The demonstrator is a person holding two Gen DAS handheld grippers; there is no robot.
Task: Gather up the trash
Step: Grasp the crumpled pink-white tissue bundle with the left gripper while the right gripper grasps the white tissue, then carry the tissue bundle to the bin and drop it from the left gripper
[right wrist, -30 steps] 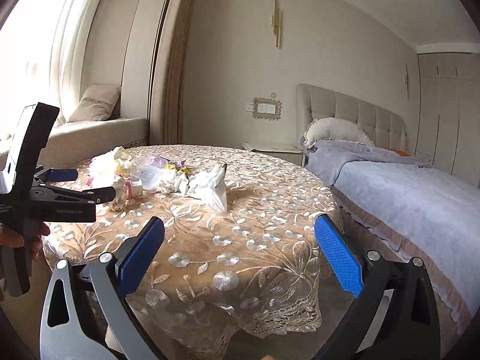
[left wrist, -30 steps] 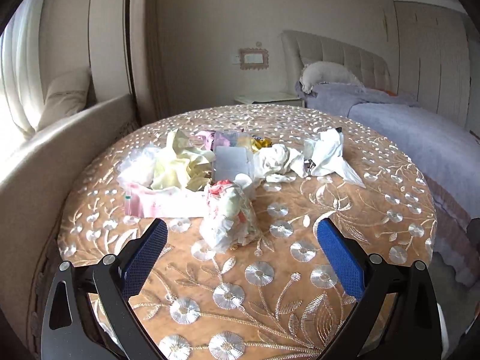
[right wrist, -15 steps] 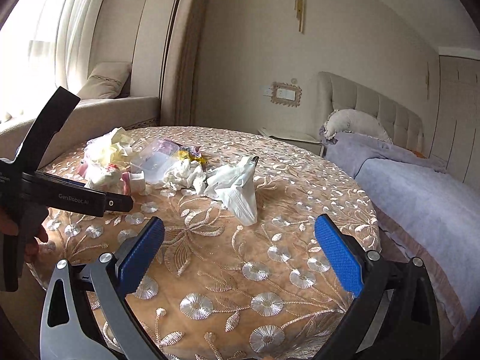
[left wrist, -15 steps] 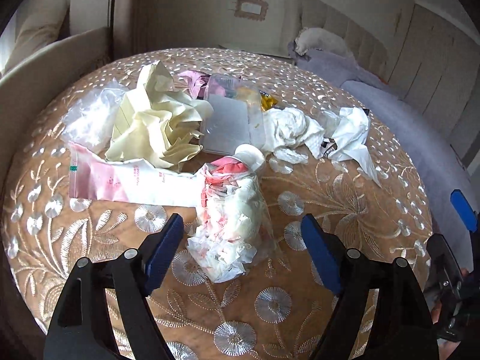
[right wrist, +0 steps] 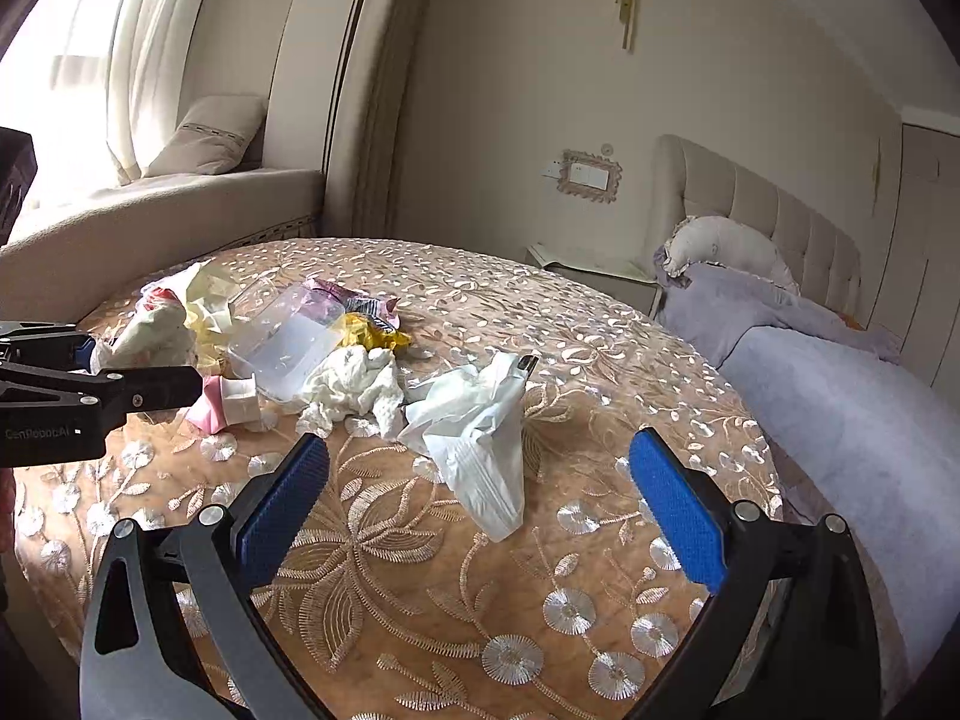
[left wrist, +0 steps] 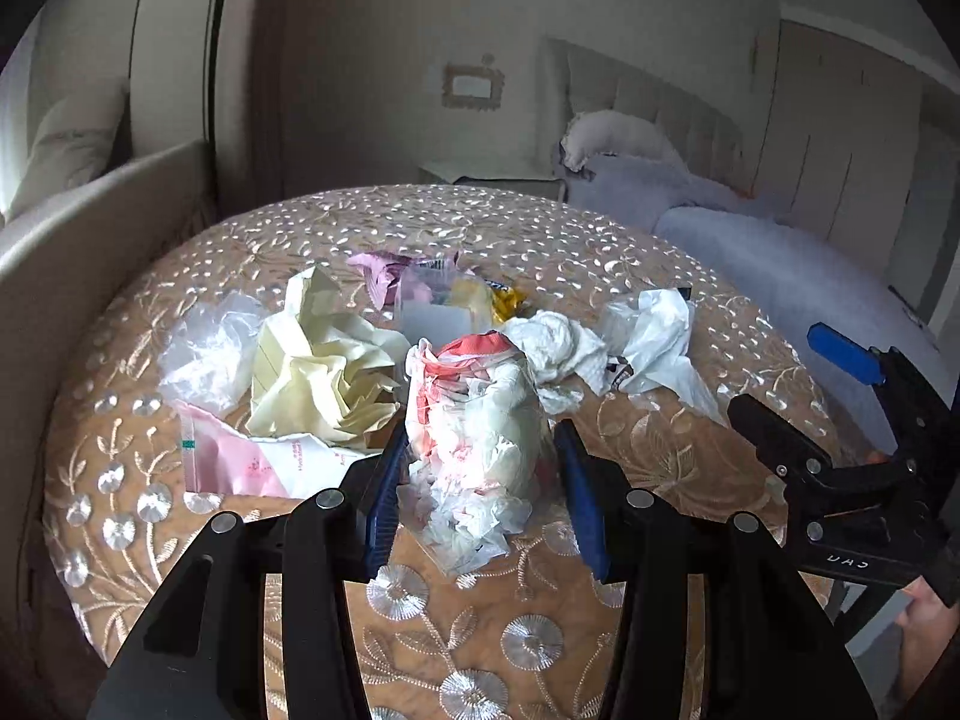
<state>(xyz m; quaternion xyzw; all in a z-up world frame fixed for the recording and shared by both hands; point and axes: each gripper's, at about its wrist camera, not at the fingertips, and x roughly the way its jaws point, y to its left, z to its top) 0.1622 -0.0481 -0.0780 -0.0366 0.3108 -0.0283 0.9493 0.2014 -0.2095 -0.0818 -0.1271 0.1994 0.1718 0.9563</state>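
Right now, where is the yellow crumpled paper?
In the left wrist view, the yellow crumpled paper lies on the table, left of the clear bag between the left gripper's fingers.

The left gripper (left wrist: pixel 480 474) had its blue-padded fingers (left wrist: pixel 381 498) drawn in close, pressing both sides of a bundle. The right gripper (right wrist: pixel 480 498) hovered level, its fingers (right wrist: pixel 675 507) spread wide with nothing between them.

Tan and silver, pastel litter

Desk cloth (right wrist: pixel 420 552): tan, silver embroidered flowers. Crumpled paper (left wrist: pixel 318 372): pale yellow. Tool pads (right wrist: pixel 675 510): blue. Bed cover (right wrist: pixel 840 396): lavender.
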